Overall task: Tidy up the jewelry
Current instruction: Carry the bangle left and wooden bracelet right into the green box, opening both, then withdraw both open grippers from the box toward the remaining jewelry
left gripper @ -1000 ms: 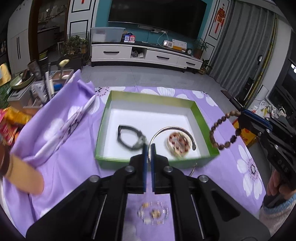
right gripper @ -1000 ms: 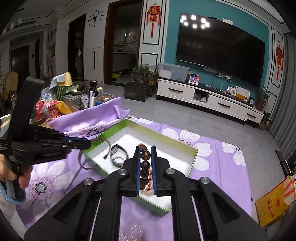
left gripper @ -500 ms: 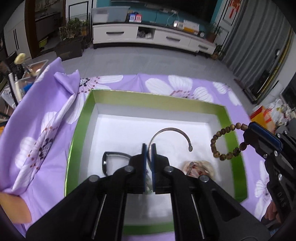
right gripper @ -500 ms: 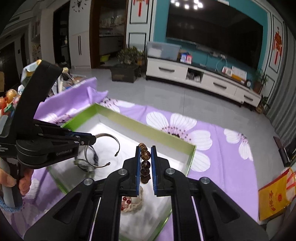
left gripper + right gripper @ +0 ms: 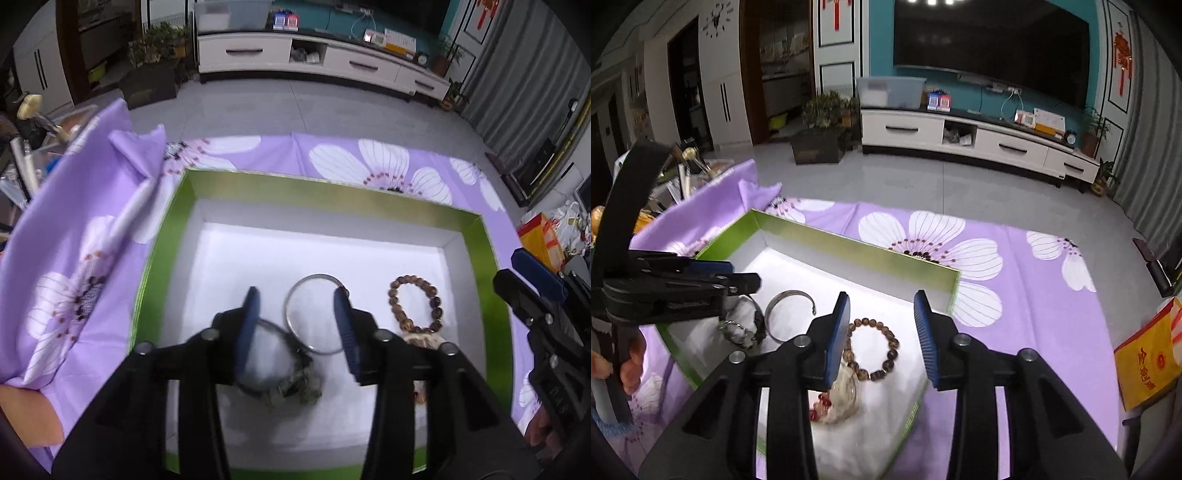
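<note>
Jewelry is seen lying inside a green-walled box (image 5: pixel 166 236) with a white floor, set on a purple flowered cloth (image 5: pixel 1034 295). Nearest, the left gripper (image 5: pixel 297 325) is held wide apart above a dark watch (image 5: pixel 291 387) and a silver bangle (image 5: pixel 314 314), gripping nothing. To the right, a brown bead bracelet (image 5: pixel 415 304) is laid flat beside a pale beaded piece (image 5: pixel 842 398). The right gripper (image 5: pixel 881 338) is likewise spread wide and empty over the bracelet. Farther off, a white TV cabinet (image 5: pixel 979 144) is seen.
</note>
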Demonstrator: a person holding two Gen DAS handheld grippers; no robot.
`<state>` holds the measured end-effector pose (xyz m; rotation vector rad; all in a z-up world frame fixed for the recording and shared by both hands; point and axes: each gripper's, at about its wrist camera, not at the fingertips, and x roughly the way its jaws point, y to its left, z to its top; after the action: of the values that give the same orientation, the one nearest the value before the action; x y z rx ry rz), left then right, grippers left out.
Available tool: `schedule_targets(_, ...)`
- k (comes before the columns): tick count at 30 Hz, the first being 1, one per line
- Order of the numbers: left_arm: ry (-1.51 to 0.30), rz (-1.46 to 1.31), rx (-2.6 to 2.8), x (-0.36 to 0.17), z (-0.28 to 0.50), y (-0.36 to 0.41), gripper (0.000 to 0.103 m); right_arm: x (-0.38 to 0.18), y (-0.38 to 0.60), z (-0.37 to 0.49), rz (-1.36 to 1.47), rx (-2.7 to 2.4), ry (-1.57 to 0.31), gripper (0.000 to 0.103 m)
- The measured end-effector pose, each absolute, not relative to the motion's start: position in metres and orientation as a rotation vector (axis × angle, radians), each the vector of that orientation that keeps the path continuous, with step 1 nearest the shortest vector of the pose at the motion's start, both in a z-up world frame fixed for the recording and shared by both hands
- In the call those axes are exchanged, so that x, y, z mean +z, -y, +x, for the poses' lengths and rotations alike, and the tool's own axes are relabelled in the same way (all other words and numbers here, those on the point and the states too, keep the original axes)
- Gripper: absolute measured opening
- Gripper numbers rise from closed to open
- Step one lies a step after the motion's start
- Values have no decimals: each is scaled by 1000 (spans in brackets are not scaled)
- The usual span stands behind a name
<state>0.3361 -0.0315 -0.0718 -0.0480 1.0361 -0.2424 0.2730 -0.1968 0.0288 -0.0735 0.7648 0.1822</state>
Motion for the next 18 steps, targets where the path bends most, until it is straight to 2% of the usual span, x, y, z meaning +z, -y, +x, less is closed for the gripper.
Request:
schedule_targets(3,-983,-50,-235,-53,312,19,62,39,206,247,-69,191,-739,37)
schedule_targets(6,-931,-59,-234,-37,275,0,71,45,215,214,-65,188,-714,41)
schedule_targets(11,-924,-90,-221,-35,219,-30,78,44,229,162,-31,194,-723,42)
schedule_targets(18,-955,-34,-162,-59,147,-52,78,30,236,93,20,233,-781,42)
